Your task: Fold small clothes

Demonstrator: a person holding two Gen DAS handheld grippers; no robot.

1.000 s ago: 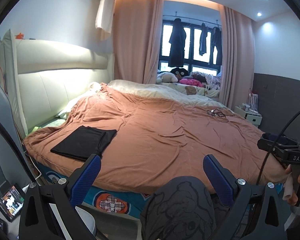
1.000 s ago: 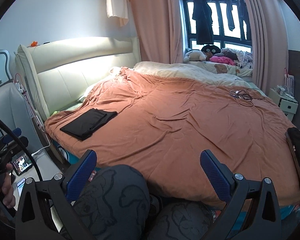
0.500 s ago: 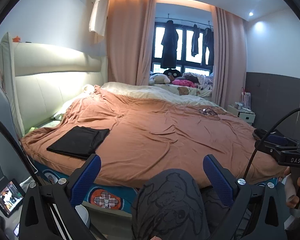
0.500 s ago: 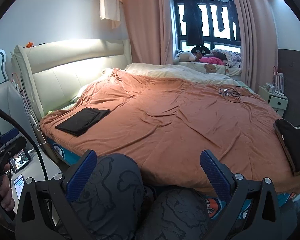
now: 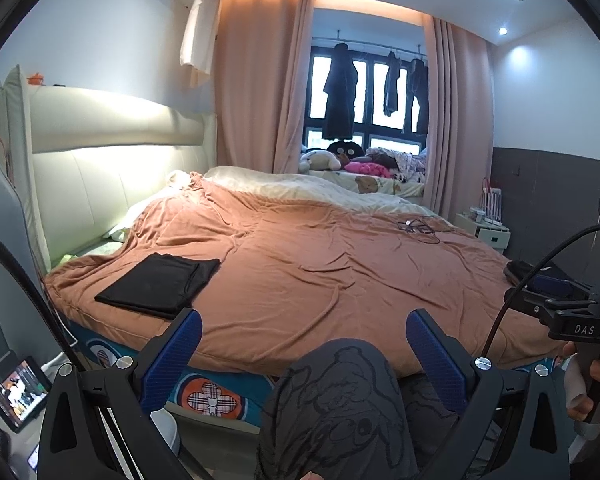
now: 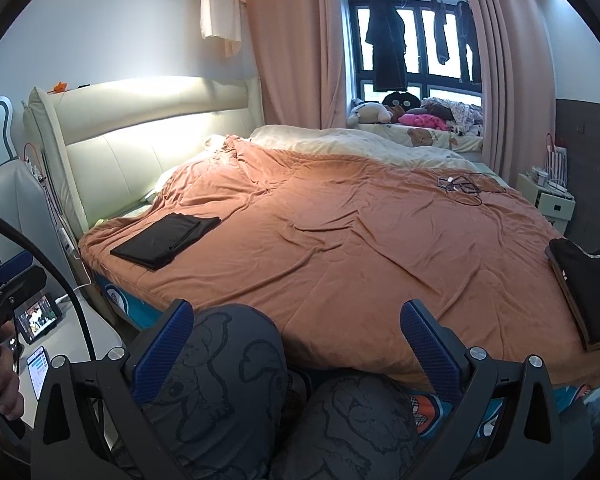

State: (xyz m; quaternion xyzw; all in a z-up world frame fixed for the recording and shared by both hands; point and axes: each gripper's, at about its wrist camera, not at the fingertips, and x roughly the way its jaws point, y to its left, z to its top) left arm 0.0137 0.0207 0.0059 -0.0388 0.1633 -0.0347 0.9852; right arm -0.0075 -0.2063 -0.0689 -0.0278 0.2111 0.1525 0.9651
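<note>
Both my grippers, left (image 5: 303, 346) and right (image 6: 297, 338), were spread wide, empty, above my knees. Folded black garment (image 5: 160, 285) lay flat on the orange blanket (image 5: 340, 272) near the headboard (image 5: 112, 152); dark clothes pile (image 6: 588, 284) sat at the blanket's right edge.

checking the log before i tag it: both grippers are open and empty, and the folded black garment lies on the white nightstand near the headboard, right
Not quite. The flat folded black garment lies on the rust-orange quilt of the bed, near its corner by the cream padded headboard, not on a nightstand; both wrist views show this. The rest holds: the left gripper and right gripper are open and empty.
</note>
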